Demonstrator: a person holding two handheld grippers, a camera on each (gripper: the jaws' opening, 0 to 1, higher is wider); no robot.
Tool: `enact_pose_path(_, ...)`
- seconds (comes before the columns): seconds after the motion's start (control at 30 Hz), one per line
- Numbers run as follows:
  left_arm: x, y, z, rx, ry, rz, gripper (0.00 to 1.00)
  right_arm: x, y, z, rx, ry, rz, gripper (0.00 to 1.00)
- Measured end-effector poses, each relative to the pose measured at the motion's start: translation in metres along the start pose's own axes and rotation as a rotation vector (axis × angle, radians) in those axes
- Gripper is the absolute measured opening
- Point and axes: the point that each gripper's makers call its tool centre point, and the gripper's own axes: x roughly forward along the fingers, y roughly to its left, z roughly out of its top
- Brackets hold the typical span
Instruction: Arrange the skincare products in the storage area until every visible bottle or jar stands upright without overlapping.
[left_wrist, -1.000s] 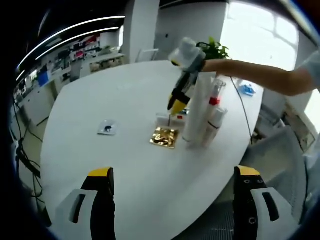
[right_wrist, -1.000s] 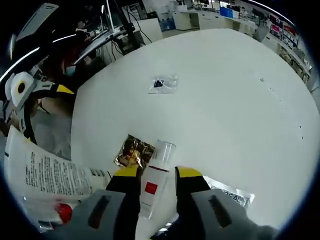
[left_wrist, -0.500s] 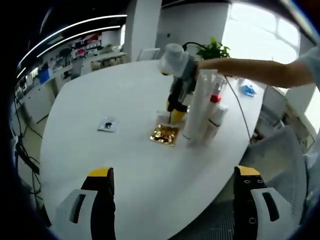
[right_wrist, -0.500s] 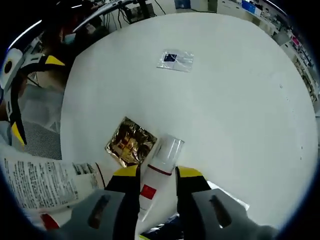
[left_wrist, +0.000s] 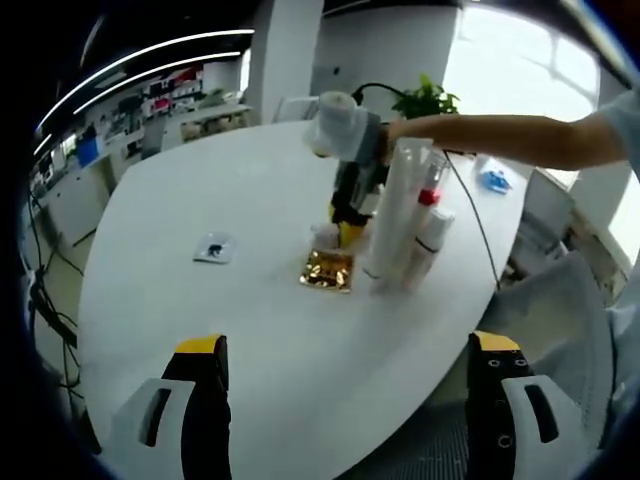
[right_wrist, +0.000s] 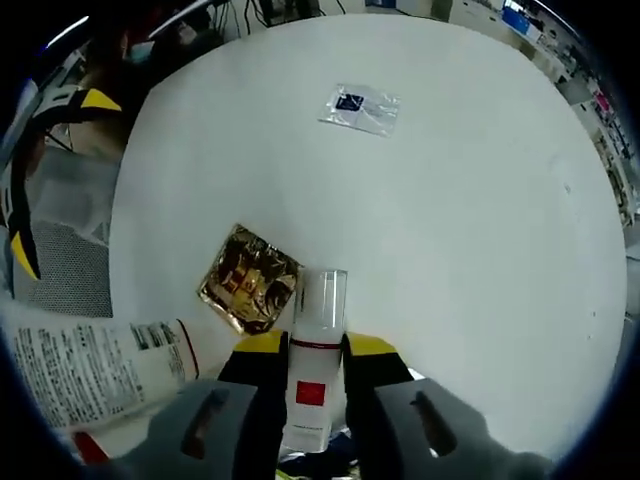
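Right claw (right_wrist: 315, 352) clenched on a small white bottle (right_wrist: 312, 385) with a red square label and a clear cap (right_wrist: 322, 296), yellow-tipped jaws pressing it from both sides at about 6 o'clock in the right gripper view. Cap end pointing toward 12, out over the white counter (right_wrist: 450, 220). Gold foil sachet (right_wrist: 248, 290) lying flat just beside the cap, at roughly 9 o'clock from it, not touching as far as can be told. Clear plastic sachet with a dark patch (right_wrist: 360, 106) way up at 12 o'clock, well apart from everything else. Big white tube with printed text (right_wrist: 90, 365) leaning in at 8 o'clock.

From the left gripper view, same right claw (left_wrist: 344, 218) seen coming in from 1 o'clock on a person's bare arm (left_wrist: 500, 138), tips down near the counter (left_wrist: 200, 330) right next to the foil sachet (left_wrist: 328, 268). Tall white tube (left_wrist: 398, 205) standing upright at about 3 o'clock from that claw, with a red-necked pump bottle (left_wrist: 430, 190) and a shorter white bottle (left_wrist: 428, 245) huddled just beside it. Clear sachet (left_wrist: 214, 248) off at 9 o'clock. Green plant (left_wrist: 425, 100) at the far edge of the counter.

Left claw (left_wrist: 345, 400) released, jaws wide apart at 6 o'clock with nothing between them, hanging near the counter's near edge.
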Motion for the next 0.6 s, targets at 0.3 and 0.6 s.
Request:
enact_pose_path(0.3, 0.0019, -0.0035, 0.0023, 0.0, -0.008, -0.007, 0.97, 0.0001, 0.0024, -0.0017, -0.046, 0.025, -0.045, 0.2)
enact_pose_path(0.6, -0.0022, -0.0041, 0.0077, 0.006, -0.034, -0.001, 0.97, -0.0013, 0.0008, -0.0024, -0.039, 0.02, -0.032, 0.18)
